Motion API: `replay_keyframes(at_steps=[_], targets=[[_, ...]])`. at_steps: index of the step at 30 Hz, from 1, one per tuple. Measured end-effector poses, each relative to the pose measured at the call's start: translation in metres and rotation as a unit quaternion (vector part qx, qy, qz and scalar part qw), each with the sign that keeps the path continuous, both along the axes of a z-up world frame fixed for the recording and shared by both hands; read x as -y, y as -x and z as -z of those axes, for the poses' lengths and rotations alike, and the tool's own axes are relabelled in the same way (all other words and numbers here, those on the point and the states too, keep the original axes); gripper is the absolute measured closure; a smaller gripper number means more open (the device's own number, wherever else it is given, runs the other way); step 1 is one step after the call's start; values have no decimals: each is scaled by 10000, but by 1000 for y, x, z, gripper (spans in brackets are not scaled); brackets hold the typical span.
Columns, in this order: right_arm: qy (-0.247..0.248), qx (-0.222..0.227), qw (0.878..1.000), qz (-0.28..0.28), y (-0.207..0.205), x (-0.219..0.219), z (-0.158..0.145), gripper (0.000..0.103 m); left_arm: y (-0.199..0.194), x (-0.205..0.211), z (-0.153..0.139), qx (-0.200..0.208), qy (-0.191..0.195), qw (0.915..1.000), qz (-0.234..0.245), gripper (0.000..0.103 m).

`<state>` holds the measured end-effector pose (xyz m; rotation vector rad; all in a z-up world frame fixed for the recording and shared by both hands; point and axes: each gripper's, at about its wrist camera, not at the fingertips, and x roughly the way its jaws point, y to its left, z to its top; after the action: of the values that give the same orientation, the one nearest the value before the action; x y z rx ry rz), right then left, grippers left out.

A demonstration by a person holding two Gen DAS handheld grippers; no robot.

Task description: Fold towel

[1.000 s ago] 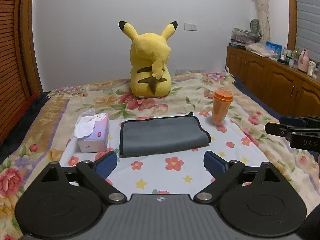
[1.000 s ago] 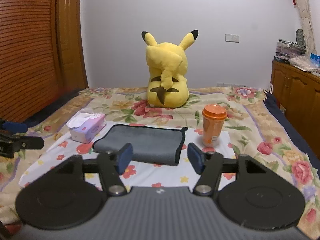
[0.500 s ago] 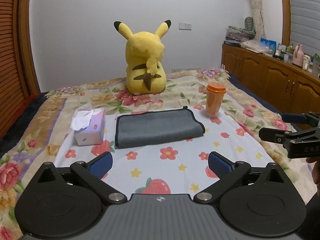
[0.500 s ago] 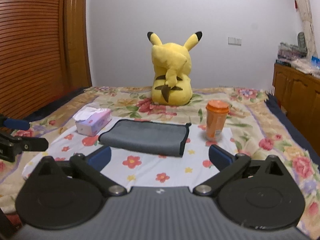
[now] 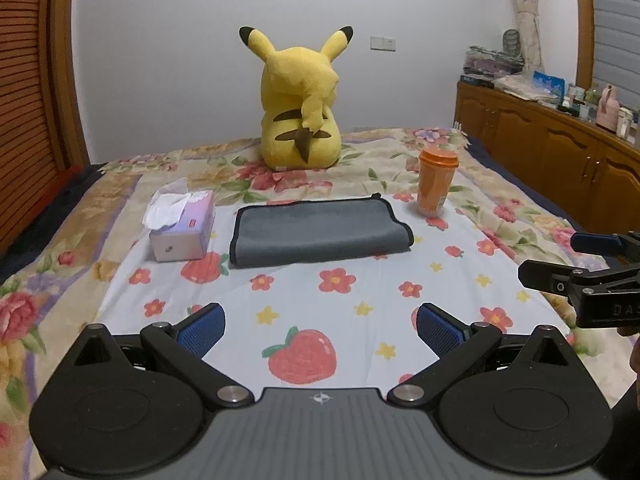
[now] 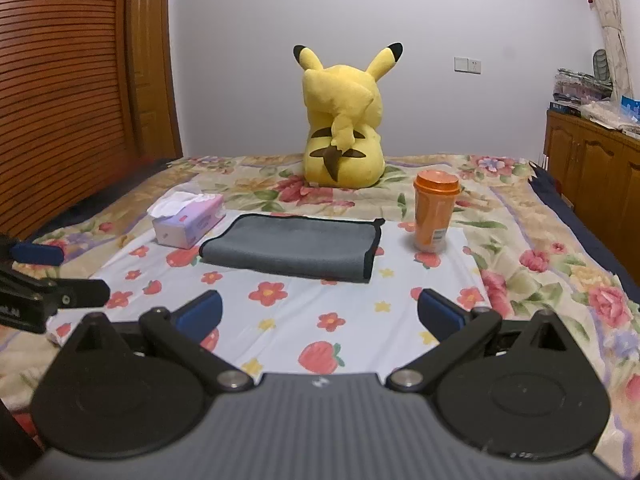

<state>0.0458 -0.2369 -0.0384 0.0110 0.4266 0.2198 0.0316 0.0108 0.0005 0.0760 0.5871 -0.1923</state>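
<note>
A grey towel point(image 5: 320, 228) with black trim lies folded flat on the flowered sheet, mid-bed; it also shows in the right wrist view point(image 6: 292, 246). My left gripper point(image 5: 320, 330) is open and empty, well short of the towel's near edge. My right gripper point(image 6: 320, 314) is open and empty, also short of the towel. The right gripper shows at the right edge of the left wrist view point(image 5: 588, 276), and the left gripper at the left edge of the right wrist view point(image 6: 44, 280).
A tissue box point(image 5: 182, 226) sits left of the towel and an orange lidded cup point(image 5: 435, 182) right of it. A yellow Pikachu plush point(image 5: 302, 108) sits behind. Wooden cabinets point(image 5: 560, 148) line the right wall, and a wooden slatted door point(image 6: 72, 80) the left.
Both grippers drew back from the towel and rose slightly. The right gripper's jaws opened wider than a second ago.
</note>
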Motion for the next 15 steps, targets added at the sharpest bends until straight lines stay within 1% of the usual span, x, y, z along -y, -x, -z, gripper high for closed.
replay_keyframes(at_steps=[5,11,15], targets=[[14,-37,10000,-15,0,-5,7,0,1,3,12,-115,91,9999,-61,0],[96,-188,9998,40,-5,-7,22,0,-1,3,27,-246,71,9996,-87,0],[145,-247,9996,68,-6,-7,26,0,-5,2,32,-289,102,9995,-126,0]])
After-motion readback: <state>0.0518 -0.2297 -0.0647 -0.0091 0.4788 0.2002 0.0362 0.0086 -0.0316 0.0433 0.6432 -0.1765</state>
